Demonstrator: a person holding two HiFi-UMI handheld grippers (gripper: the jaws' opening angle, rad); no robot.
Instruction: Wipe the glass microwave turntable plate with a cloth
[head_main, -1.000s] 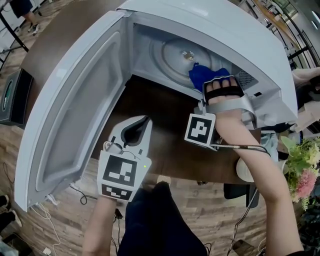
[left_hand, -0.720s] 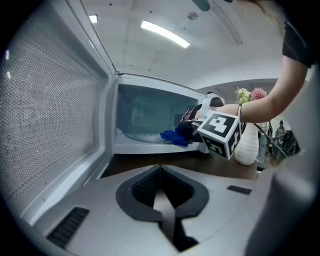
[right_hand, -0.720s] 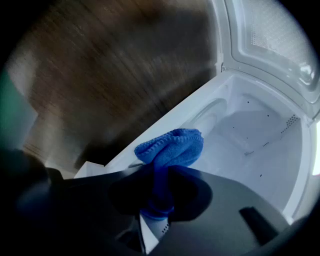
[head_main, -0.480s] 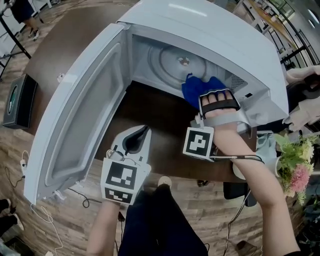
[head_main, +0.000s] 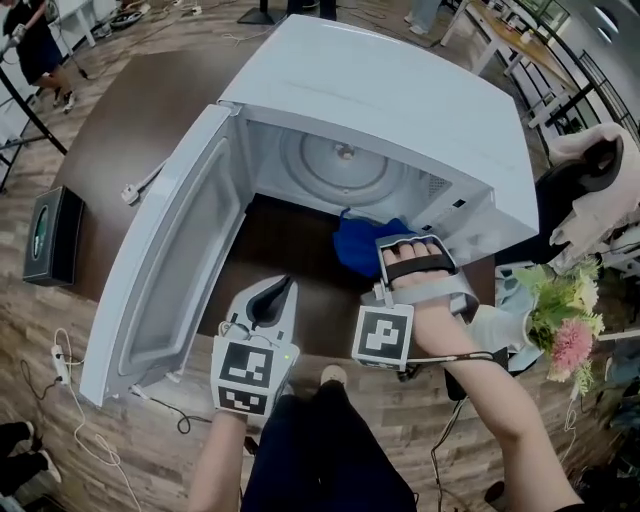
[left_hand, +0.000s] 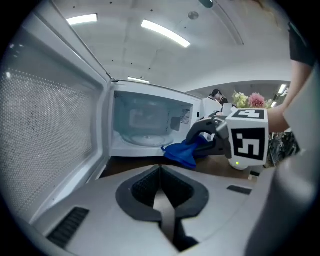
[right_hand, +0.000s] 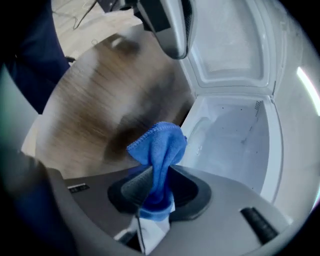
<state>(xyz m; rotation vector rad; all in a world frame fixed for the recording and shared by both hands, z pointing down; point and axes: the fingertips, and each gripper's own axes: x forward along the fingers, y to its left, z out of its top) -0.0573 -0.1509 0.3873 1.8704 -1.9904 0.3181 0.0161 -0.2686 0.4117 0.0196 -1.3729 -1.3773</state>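
Okay so, the right gripper's (right_hand: 156, 182) jaws are pinching a fuzzy blue microfiber cloth (right_hand: 159, 147). It's bunched up over the dark wood counter (head_main: 290, 250), just in front of the open white microwave (head_main: 400, 95). The round, ringed glass turntable plate (head_main: 345, 165) sits inside on the cavity floor, apart from the cloth. The left gripper's (left_hand: 161, 172) jaws are pressed together on nothing, near the swung-out door (head_main: 175, 260). Pink flowers (head_main: 560, 320) sit off to the right.

Cloth (right_hand: 157, 150) bright blue. Microwave (head_main: 400, 100) white, door mesh dotted. Turntable plate (head_main: 340, 165) clear, pale grey. Table (head_main: 130, 110) dark brown. Floor (head_main: 40, 300) wood-grain planks. Left gripper (head_main: 287, 283) grey, cube markers black-white squares. Flowers (head_main: 570, 340) pink, green.
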